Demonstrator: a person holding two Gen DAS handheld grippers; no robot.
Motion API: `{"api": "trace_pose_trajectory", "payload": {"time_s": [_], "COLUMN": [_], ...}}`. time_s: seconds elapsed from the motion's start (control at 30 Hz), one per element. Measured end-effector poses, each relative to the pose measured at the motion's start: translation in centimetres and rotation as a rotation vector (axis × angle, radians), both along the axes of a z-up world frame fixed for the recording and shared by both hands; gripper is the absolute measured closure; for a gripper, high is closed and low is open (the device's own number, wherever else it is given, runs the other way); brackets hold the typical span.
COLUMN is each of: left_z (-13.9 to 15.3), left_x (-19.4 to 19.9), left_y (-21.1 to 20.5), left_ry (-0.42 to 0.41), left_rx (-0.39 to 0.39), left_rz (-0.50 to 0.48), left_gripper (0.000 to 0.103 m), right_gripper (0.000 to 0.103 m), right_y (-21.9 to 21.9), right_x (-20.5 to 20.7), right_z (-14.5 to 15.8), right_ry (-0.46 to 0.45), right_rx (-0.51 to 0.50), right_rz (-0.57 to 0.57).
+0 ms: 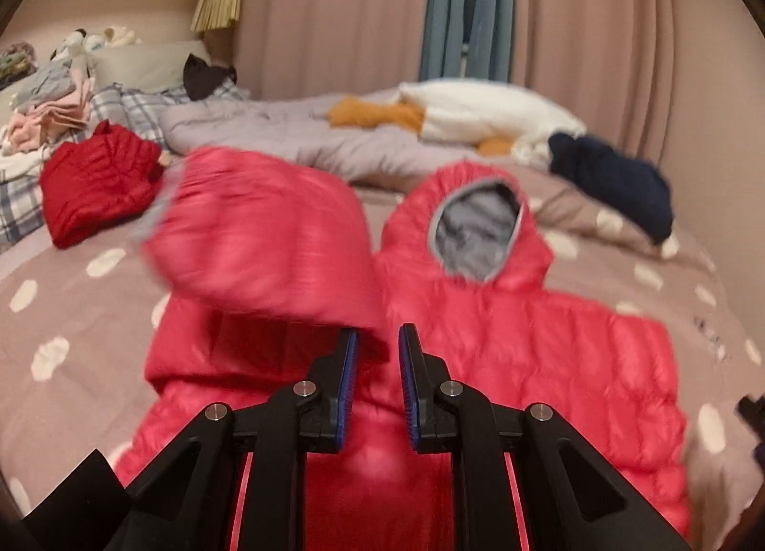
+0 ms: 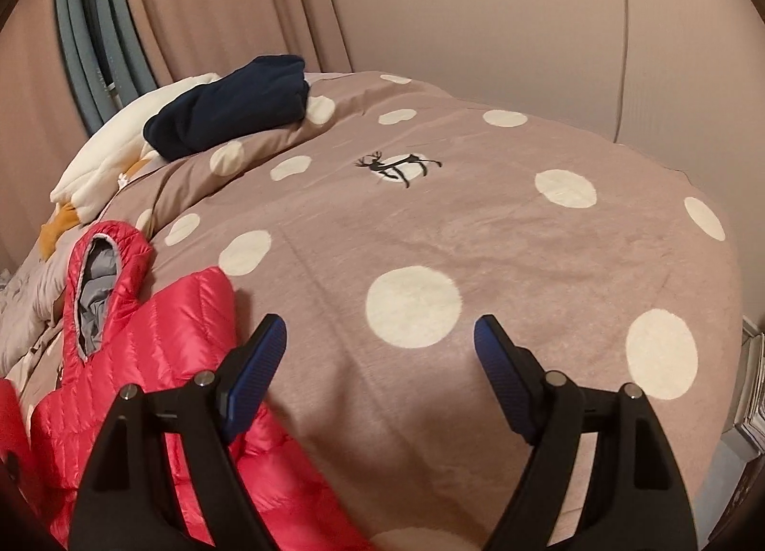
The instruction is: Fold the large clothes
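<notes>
the left gripper (image 1: 377, 350) is clamped on the pink puffer jacket (image 1: 502, 321), lifting a blurred sleeve; the right gripper (image 2: 380, 340) gapes empty over the spotted duvet (image 2: 478, 225). jacket lies near-centre: light, puffy, slippery; pinch seams or cuffs.

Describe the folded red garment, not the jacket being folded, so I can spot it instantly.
Start at the polka-dot bedspread and go to its far left edge, by the plaid bedding. The folded red garment sits there as a compact bundle. Unlike the pinker hooded jacket spread mid-bed, it is darker red and shows no hood.
</notes>
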State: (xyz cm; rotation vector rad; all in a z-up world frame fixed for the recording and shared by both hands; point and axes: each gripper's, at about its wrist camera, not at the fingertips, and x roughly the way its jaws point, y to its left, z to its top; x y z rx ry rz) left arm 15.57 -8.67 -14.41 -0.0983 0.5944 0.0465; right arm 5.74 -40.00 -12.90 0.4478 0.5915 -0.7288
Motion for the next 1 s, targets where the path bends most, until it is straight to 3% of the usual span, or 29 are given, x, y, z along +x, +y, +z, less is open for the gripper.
{"api": "trace_pose_trajectory", "payload": {"time_s": [0.17,0.23,0.27,0.3,0.37,0.5,0.73,0.83,1.0], "left_z": [0.4,0.7,0.8,0.9,1.4,2.2,2.4,2.7,3.0], "left_x": [-0.1,-0.6,-0.9,-1.2,-1.9,-3.4,-5.2,-6.1,-6.4], "left_y": [0.0,0.1,0.1,0.2,0.7,2.1,6.7,9.5,14.0], "left_ry": [-0.007,-0.009,-0.011,-0.018,-0.035,-0.051,-0.06,-0.072,-0.098], "left_rx": [0.022,0.032,0.027,0.012,-0.025,-0.05,-0.102,-0.136,-0.137], "left_rz": [0.036,0.054,0.052,0.047,0.047,0.083,0.244,0.301,0.435], "left_gripper": [0.085,0.061,0.041,0.028,0.021,0.017,0.016,0.016,0.016], "right_gripper": [0.022,0.022,0.022,0.021,0.021,0.018,0.017,0.013,0.012], "right_y": [-1.1,-1.4,-1.4,-1.4,-1.1,0.2,4.2,6.7,12.2], "right_x": [-0.7,-0.8,-0.9,-1.0,-1.0,-1.0,-0.4,0.1,1.9], "right_z": [0.0,-0.1,0.0,0.0,0.2,0.5,1.5,2.6,3.7], "right_ry": [-0.008,-0.016,-0.022,-0.024,-0.028,-0.068,-0.116,-0.136,-0.133], "right_rx": [0.021,0.042,0.05,0.049,0.049,0.093,0.112,0.077,0.033], "right_rz": [-0.027,-0.027,-0.03,-0.034,-0.036,-0.011,0.08,0.154,0.383]}}
